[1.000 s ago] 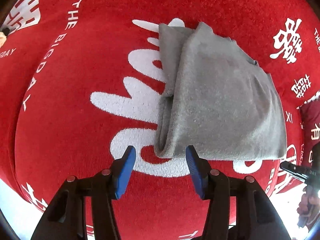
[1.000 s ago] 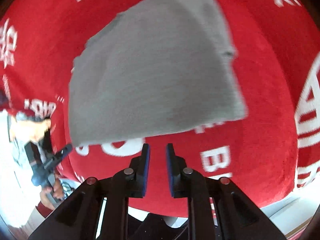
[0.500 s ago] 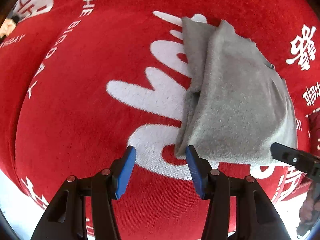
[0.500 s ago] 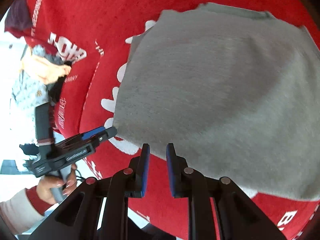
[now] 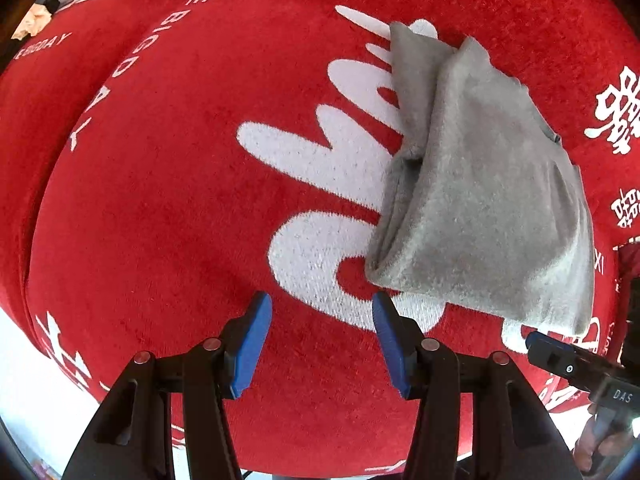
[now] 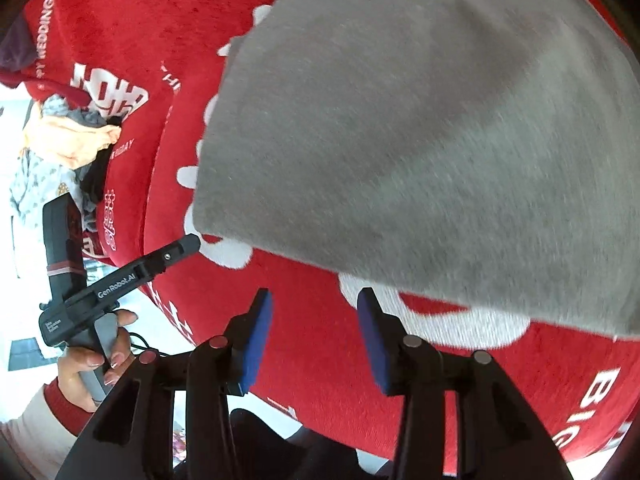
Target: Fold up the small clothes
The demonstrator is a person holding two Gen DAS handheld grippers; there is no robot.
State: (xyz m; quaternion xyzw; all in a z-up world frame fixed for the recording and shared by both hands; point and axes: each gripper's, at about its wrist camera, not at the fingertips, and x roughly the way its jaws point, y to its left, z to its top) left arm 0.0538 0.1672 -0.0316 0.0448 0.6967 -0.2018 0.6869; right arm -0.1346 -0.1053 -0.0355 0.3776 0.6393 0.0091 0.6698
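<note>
A folded grey garment lies on the red cloth with white print; it fills the upper right of the right wrist view. My left gripper is open and empty, just left of the garment's near-left corner. My right gripper is open and empty, just short of the garment's near edge. The left gripper's finger also shows in the right wrist view, close to the garment's left corner. The right gripper shows at the lower right of the left wrist view.
A heap of other small clothes lies at the far left beyond the red cloth's edge. A peach scrap sits at the top left. The red cloth drops off at its near edge.
My right gripper has opened from shut and moved in close to the garment's near edge. The left gripper has slid left, so the garment sits further right in its view.
</note>
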